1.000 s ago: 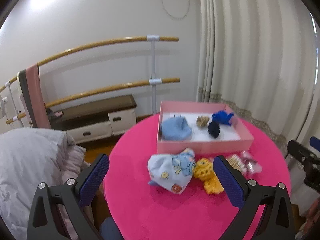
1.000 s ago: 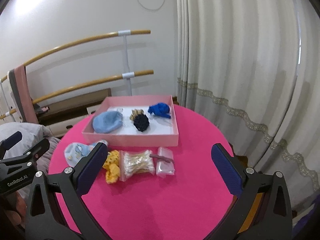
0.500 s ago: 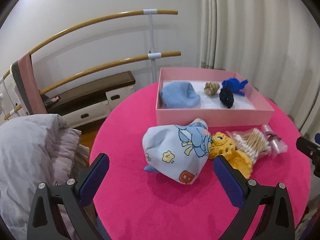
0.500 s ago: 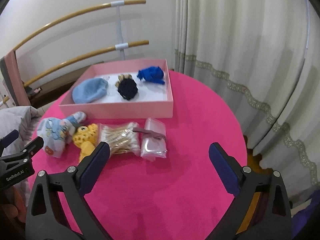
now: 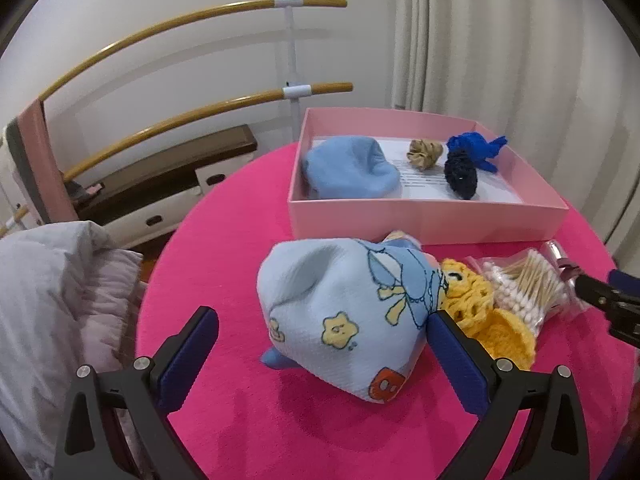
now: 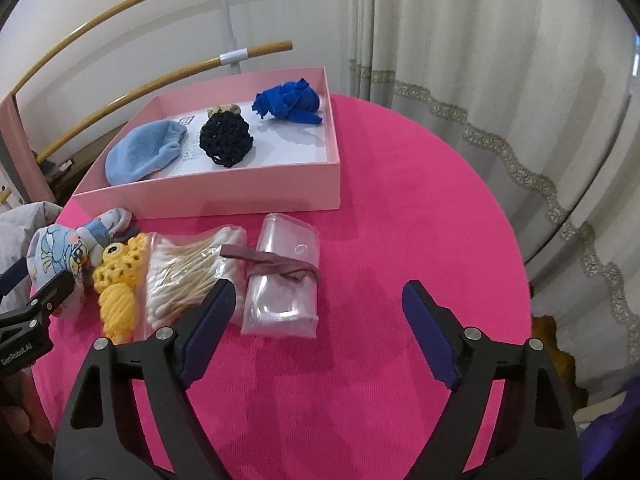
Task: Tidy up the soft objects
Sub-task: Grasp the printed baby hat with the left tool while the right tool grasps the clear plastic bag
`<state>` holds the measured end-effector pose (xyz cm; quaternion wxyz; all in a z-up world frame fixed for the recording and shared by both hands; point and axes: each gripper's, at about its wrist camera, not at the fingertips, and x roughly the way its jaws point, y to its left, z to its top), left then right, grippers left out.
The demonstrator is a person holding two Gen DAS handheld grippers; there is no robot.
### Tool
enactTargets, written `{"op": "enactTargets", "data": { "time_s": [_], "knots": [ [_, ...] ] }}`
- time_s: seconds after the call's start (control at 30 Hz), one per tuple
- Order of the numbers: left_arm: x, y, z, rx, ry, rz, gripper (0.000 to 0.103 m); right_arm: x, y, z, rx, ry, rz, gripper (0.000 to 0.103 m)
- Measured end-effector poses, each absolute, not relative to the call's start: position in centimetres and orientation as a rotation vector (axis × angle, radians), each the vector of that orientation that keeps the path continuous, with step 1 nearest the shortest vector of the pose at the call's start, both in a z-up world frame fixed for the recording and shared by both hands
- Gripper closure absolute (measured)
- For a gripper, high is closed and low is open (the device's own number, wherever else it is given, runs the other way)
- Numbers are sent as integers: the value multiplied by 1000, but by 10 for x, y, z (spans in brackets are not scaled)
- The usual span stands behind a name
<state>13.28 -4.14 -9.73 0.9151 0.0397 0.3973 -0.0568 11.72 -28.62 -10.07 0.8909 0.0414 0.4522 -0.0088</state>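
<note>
A printed light-blue baby hat (image 5: 344, 304) lies on the pink round table (image 5: 224, 240), between the fingers of my open left gripper (image 5: 320, 344). A yellow crochet piece (image 5: 492, 320) lies at its right, also in the right wrist view (image 6: 116, 284). The pink box (image 5: 424, 218) holds a plain blue hat (image 5: 352, 170), a tan scrunchie (image 5: 424, 153), a black crochet piece (image 6: 226, 140) and a blue cloth (image 6: 290, 100). My right gripper (image 6: 316, 324) is open and empty above the table, near a clear bag (image 6: 284, 280).
A bag of cotton swabs (image 6: 188, 264) lies between the yellow piece and the clear bag. A grey quilt (image 5: 52, 304) is at the left of the table. Wooden rails (image 5: 192, 24) and a curtain (image 6: 480, 60) stand behind.
Both grippers have moved forward and down towards the table. The printed hat now sits between my left fingers. My right gripper has come close to the bags.
</note>
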Motion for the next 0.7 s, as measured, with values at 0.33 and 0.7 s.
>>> {"op": "enactTargets", "data": {
  "time_s": [0.33,0.7],
  "knots": [
    [137,-44,-99,72,821,-146,8,135,-283,-117,92,988,9,39],
    [136,-19,-100,-27,831,-179,34,134,-286,-119,138,971,57,65]
  ]
}}
